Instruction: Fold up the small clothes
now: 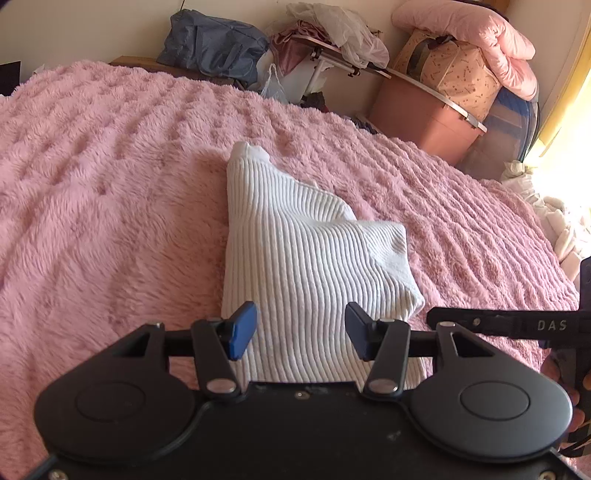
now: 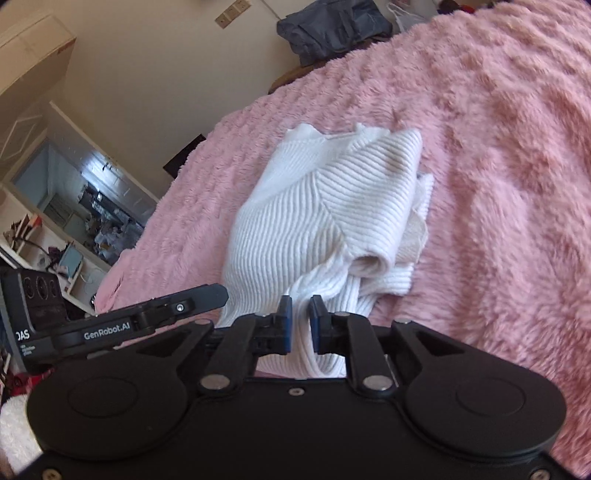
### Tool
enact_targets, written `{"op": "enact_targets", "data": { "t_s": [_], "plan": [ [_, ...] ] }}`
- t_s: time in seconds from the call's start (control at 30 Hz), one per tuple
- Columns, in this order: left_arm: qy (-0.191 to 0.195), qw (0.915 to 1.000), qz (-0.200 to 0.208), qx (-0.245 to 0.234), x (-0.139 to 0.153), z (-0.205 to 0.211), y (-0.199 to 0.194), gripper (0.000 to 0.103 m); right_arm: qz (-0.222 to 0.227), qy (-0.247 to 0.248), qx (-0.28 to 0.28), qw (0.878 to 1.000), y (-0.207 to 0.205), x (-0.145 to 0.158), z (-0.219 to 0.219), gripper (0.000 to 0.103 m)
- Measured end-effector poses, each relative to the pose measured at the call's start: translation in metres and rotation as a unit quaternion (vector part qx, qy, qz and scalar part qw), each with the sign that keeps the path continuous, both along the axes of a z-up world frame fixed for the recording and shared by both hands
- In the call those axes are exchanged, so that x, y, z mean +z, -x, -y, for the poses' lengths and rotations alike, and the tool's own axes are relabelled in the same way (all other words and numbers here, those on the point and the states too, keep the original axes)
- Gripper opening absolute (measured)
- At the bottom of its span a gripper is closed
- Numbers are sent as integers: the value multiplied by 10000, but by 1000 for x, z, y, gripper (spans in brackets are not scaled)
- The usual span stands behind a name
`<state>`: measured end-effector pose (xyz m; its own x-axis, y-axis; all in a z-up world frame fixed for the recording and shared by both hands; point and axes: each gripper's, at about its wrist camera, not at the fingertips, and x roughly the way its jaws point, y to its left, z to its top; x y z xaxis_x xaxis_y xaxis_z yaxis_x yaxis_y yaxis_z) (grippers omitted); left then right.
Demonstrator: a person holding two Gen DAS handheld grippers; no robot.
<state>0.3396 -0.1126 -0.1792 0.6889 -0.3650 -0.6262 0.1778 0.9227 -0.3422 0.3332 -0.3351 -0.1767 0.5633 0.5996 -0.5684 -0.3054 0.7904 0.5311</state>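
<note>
A white ribbed knit garment [image 1: 295, 251] lies partly folded on the pink fluffy bedspread [image 1: 110, 184]. My left gripper [image 1: 301, 336] is open, its blue pads on either side of the garment's near edge, holding nothing. In the right wrist view the same garment [image 2: 314, 206] lies bunched, with a rolled sleeve end near the middle. My right gripper [image 2: 301, 325] is shut on a fold of the garment's near edge. The right gripper's finger [image 1: 498, 325] shows at the right in the left wrist view, and the left gripper [image 2: 122, 321] shows at the left in the right wrist view.
Beyond the bed's far edge stand a grey-blue bag [image 1: 214, 40], a pink storage box [image 1: 424, 114] with a patterned bag and a pink quilt [image 1: 476, 33] on top. White cloth [image 1: 565, 221] lies at the bed's right edge. A doorway [image 2: 74, 206] opens at the left.
</note>
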Motion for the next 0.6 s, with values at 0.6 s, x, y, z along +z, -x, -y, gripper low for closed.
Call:
{"op": "enact_targets", "data": {
  "t_s": [0.6],
  "plan": [
    [179,9994,-241,-151,-12,11,-30,54,415,1704,930,9801,-189,3,-30,38]
  ]
}}
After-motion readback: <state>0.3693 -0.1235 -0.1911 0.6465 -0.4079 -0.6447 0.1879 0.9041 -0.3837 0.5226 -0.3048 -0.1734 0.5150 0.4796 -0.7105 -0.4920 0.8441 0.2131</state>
